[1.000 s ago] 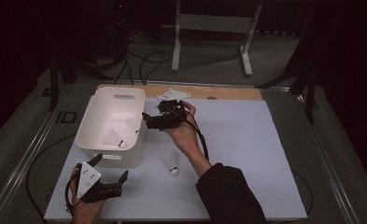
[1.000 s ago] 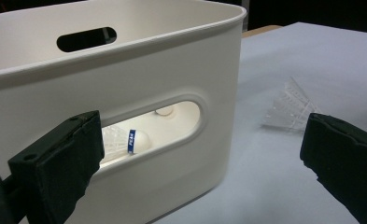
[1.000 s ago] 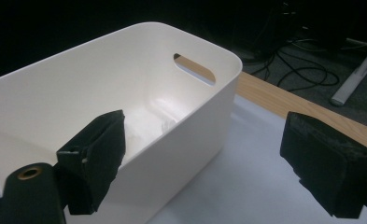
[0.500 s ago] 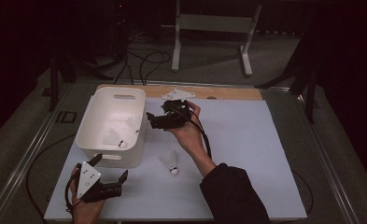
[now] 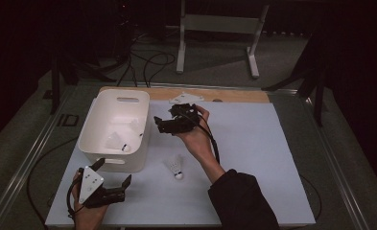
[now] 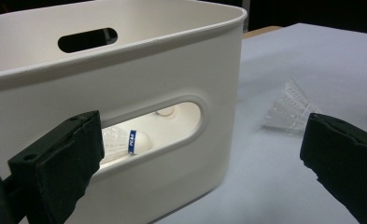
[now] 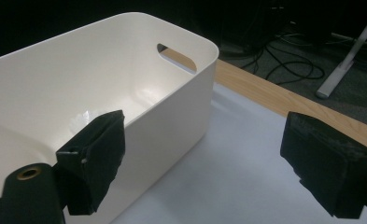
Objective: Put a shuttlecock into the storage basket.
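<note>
White table sheet point(image 5: 253, 158), wooden far edge, dark room, both grippers' jaws wide apart, empty

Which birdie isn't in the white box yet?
The shuttlecock lying on the table mat, right of the white bin. The others sit inside that bin.

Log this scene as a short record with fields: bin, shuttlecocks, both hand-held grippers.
bin: white bin at table's left, upright
in bin: one shuttlecock
on table: loose shuttlecock right of bin, apart from it
left hand-held gripper: open, empty, low before bin's near wall
right hand-held gripper: open, empty, raised beside bin's right rim
table: white sheet
</note>
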`<state>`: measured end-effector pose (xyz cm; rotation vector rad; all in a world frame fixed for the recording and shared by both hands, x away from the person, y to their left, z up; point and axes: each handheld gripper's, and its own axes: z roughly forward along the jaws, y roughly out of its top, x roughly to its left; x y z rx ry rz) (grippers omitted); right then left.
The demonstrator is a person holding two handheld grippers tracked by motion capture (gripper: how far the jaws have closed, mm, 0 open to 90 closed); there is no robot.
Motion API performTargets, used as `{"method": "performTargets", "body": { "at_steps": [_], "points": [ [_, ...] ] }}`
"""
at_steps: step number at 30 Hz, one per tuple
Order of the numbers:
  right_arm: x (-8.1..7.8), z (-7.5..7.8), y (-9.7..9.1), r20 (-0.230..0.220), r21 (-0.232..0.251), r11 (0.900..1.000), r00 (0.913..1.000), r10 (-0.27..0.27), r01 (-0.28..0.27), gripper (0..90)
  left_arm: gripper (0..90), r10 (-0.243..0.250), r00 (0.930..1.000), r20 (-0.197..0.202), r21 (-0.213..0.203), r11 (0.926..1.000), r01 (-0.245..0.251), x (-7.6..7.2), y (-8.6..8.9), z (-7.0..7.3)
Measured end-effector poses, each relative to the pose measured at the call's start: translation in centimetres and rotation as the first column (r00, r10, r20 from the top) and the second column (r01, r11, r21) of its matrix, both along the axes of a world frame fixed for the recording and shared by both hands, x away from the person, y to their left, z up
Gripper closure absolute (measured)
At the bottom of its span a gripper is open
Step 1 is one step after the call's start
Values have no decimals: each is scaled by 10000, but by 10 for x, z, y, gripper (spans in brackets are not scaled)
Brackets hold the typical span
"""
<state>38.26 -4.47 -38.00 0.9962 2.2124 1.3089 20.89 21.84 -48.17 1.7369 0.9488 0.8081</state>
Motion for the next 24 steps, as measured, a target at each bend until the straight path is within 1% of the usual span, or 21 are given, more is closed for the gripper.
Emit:
{"method": "performTargets", "body": {
  "at_steps": [4, 7, 18, 19, 21, 24],
  "points": [
    [-1, -2, -3, -105, -104, 9999, 9999, -117, 116, 147, 2, -6, 10000, -13, 13, 10000, 6, 0, 0, 0],
    [-1, -3, -5, -144, -59, 9998, 9997, -171, 170, 147, 2, 0, 10000, -9, 4, 10000, 0, 0, 0, 0],
    [-3, -6, -11, -147, -80, 9996, 9995, -266, 265, 149, 2, -1, 10000, -8, 8, 10000, 1, 0, 0, 0],
    [-3, -7, -12, -135, -115, 9996, 9996, -266, 265, 149, 2, -4, 10000, -7, -1, 10000, 4, 0, 0, 0],
    [-3, -9, -13, -248, -223, 9994, 9993, -277, 272, 148, 2, -4, 10000, -5, 15, 10000, 4, 0, 0, 0],
    [-4, -11, -16, -253, -311, 9991, 9993, -281, 273, 148, 2, 1, 10000, -3, 12, 10000, -1, 0, 0, 0]
  ]
}}
